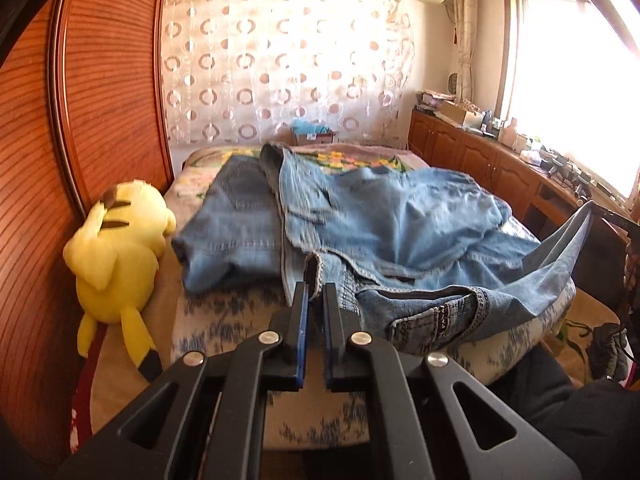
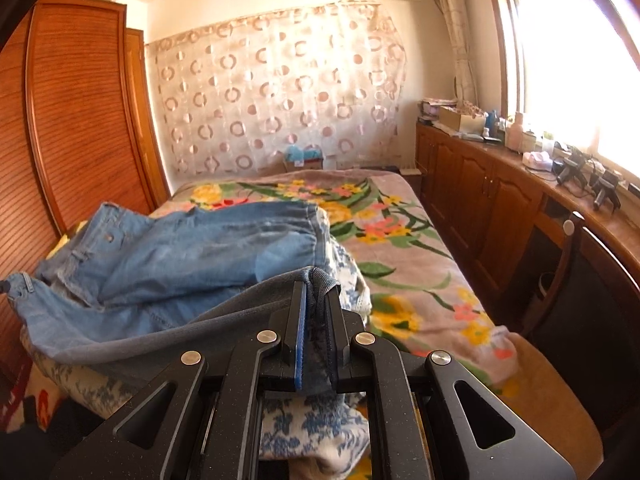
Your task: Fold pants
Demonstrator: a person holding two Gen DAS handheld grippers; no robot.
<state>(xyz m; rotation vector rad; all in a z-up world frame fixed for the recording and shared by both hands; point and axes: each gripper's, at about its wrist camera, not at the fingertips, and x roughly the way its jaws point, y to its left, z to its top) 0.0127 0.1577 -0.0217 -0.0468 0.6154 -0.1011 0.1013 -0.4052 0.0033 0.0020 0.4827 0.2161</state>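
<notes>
A yellow plush toy [image 1: 120, 256] lay beside the jeans [image 1: 360, 216] on the bed [image 2: 420, 264]; left claw [image 1: 315, 292] pinched the denim edge, right claw [image 2: 316, 292] clamped its fabric too.

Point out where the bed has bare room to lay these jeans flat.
Free: the floral blanket between the blue denim jeans and the wooden cabinets. Crowded: the wardrobe side, with folded jeans and a yellow plush toy.

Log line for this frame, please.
task: fold pants | left gripper: shut on jeans edge | right gripper: shut on jeans hem | jeans: partly lifted off bed | toy: beside jeans
</notes>
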